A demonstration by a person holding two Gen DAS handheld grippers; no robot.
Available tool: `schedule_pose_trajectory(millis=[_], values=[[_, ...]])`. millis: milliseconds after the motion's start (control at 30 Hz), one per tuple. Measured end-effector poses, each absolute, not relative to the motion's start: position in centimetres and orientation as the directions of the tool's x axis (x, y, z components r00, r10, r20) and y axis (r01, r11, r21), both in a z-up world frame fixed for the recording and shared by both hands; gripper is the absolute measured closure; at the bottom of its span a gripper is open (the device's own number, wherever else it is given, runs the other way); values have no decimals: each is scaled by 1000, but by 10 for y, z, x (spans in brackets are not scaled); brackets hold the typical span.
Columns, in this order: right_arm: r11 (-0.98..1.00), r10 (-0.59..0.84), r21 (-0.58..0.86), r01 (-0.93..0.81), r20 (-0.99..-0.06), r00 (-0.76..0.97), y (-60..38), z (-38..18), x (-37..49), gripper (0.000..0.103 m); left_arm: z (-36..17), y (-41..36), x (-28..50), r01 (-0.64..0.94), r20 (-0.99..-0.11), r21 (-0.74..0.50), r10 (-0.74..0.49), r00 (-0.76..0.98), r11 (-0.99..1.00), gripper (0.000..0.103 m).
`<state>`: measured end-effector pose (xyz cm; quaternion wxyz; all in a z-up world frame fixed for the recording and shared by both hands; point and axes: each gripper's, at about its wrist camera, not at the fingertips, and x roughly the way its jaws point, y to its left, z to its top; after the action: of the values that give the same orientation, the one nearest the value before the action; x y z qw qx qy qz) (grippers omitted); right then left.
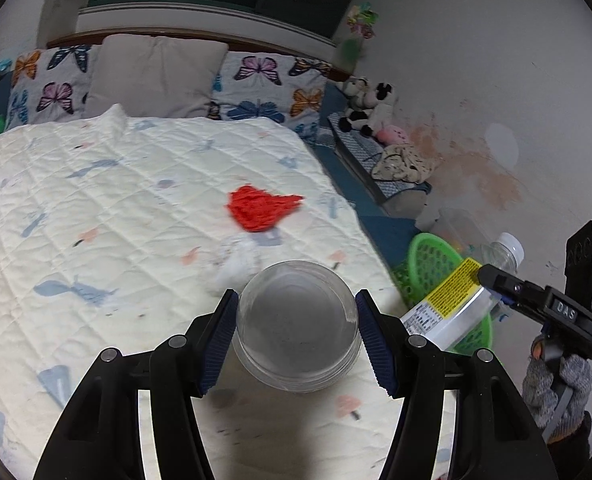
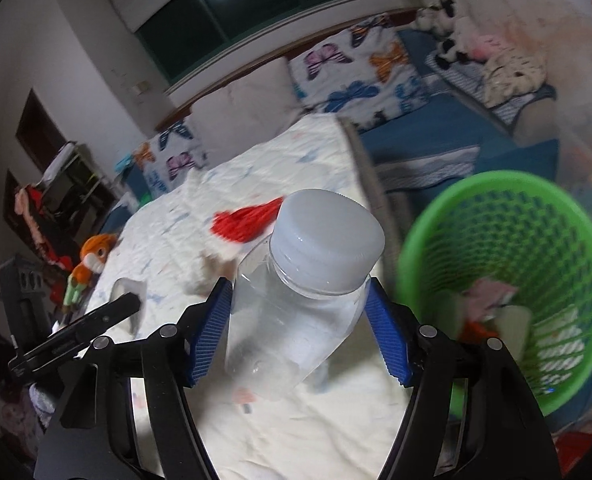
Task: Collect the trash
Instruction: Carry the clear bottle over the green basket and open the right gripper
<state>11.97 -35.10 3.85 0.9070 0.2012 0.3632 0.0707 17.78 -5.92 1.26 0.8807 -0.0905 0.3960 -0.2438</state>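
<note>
My left gripper point(image 1: 297, 322) is shut on a clear plastic cup point(image 1: 298, 326), seen bottom-first, above the quilted bed point(image 1: 95, 208). My right gripper point(image 2: 298, 322) is shut on a clear plastic bottle point(image 2: 296, 300) with a white cap and a yellow-and-white label; it also shows in the left wrist view point(image 1: 462, 296), held over the green mesh basket point(image 2: 508, 280), which stands by the bed's right side point(image 1: 430, 258). The basket holds some scraps. A red crumpled piece point(image 1: 257, 208) and a white crumpled piece point(image 1: 235, 264) lie on the bed; the red piece also shows in the right wrist view point(image 2: 243, 222).
Butterfly pillows point(image 1: 263, 88) and a grey cushion point(image 1: 155, 76) line the headboard. Plush toys point(image 1: 370, 110) sit on a blue bench by the wall. An orange plush point(image 2: 91, 264) lies at the bed's left edge. A white wall is on the right.
</note>
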Motion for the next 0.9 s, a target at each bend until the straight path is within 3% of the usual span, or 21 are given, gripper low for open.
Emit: schedule_pose_trajectory(millis=[533, 900], values=[[928, 9, 275, 253, -692, 722, -457, 11, 114, 41, 25, -144, 183, 467, -651, -345, -566, 505, 814, 45], [906, 8, 304, 295, -709, 705, -481, -13, 105, 39, 20, -184, 185, 506, -675, -332, -575, 461, 796, 45]])
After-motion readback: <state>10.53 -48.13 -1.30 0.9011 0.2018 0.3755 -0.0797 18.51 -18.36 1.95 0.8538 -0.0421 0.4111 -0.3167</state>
